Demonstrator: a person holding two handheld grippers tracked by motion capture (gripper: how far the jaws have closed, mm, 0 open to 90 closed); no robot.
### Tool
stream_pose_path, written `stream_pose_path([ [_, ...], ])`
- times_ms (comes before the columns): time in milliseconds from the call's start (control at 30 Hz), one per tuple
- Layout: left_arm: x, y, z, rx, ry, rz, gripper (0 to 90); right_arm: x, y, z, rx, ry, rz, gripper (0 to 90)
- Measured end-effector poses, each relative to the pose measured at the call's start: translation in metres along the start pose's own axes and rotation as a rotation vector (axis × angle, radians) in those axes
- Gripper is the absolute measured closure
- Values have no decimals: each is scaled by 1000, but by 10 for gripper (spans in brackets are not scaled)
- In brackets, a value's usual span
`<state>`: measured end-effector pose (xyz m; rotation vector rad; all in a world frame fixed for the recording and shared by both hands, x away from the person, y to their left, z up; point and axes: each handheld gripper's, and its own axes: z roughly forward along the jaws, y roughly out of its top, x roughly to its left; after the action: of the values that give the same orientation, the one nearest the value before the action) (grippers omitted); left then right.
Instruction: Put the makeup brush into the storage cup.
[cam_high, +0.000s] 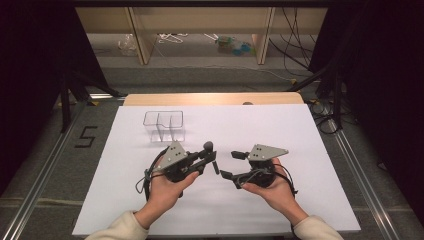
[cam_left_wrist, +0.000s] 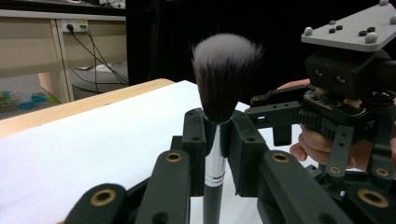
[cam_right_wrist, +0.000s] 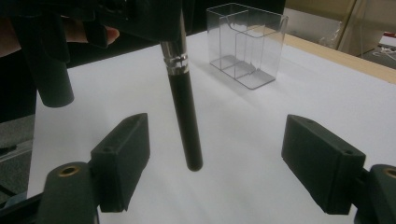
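Note:
My left gripper (cam_high: 209, 152) is shut on a makeup brush (cam_high: 211, 155) just under its bristles. In the left gripper view the dark, white-tipped brush head (cam_left_wrist: 227, 70) stands upright above the two jaws, which clamp the silver ferrule. The black handle (cam_right_wrist: 184, 112) hangs down between the wide-apart pads (cam_right_wrist: 123, 156) of my right gripper (cam_right_wrist: 217, 149), touching neither. In the high view the right gripper (cam_high: 229, 165) faces the left one closely, open, over the middle of the white table top (cam_high: 280, 130).
A clear plastic organiser (cam_high: 164, 125) with several compartments stands on the white sheet behind the left gripper, also seen as a clear box (cam_right_wrist: 247, 44) in the right gripper view. The table's wooden back edge (cam_high: 215, 98) lies beyond it.

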<state>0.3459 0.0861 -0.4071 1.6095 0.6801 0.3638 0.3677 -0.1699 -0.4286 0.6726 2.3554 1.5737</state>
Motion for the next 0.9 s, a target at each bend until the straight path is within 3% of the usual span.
stream_pose_path([
  [167,3,0,-2,5,12,-12,779,-1,-1,-3,-1,-16,4,237],
  [233,3,1,-3,7,14,-14,779,-1,-1,-3,-3,2,30,235],
  [333,6,2,-4,7,15,2,779,-3,-1,-5,-5,-21,5,232],
  [600,10,4,-8,4,39,-15,779,-5,-2,-11,-16,-33,17,229],
  [900,14,4,-10,11,41,3,779,-5,-3,-16,-10,-35,35,229],
])
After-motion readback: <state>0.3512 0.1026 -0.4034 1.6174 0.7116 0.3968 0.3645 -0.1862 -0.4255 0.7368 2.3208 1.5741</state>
